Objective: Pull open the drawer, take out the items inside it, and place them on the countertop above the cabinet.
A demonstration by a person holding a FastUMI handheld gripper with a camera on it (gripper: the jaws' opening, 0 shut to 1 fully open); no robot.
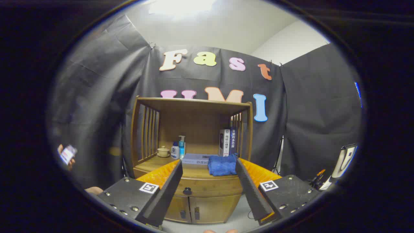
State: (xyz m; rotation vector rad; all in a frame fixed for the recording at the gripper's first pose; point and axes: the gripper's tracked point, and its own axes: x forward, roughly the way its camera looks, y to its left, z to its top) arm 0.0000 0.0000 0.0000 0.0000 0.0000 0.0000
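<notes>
A wooden cabinet (pixel 194 129) stands ahead of me against the booth wall. Its drawer (pixel 207 189) is closed, with a dark round knob (pixel 187 191) on its front, seen between my fingers. My gripper (pixel 208 194) is open and holds nothing; it is some way short of the cabinet. The countertop (pixel 194 171) above the drawer carries a folded blue towel (pixel 222 165) just beyond my right finger (pixel 252 191). Whatever is inside the drawer is hidden.
On the countertop also stand a small lidded cup (pixel 163 151), two bottles (pixel 178 149), a flat box (pixel 195 159) and upright books (pixel 228 141). Two lower doors (pixel 200 210) sit under the drawer. A person's hand (pixel 67 155) holds a device at the left. Equipment (pixel 343 161) stands at the right.
</notes>
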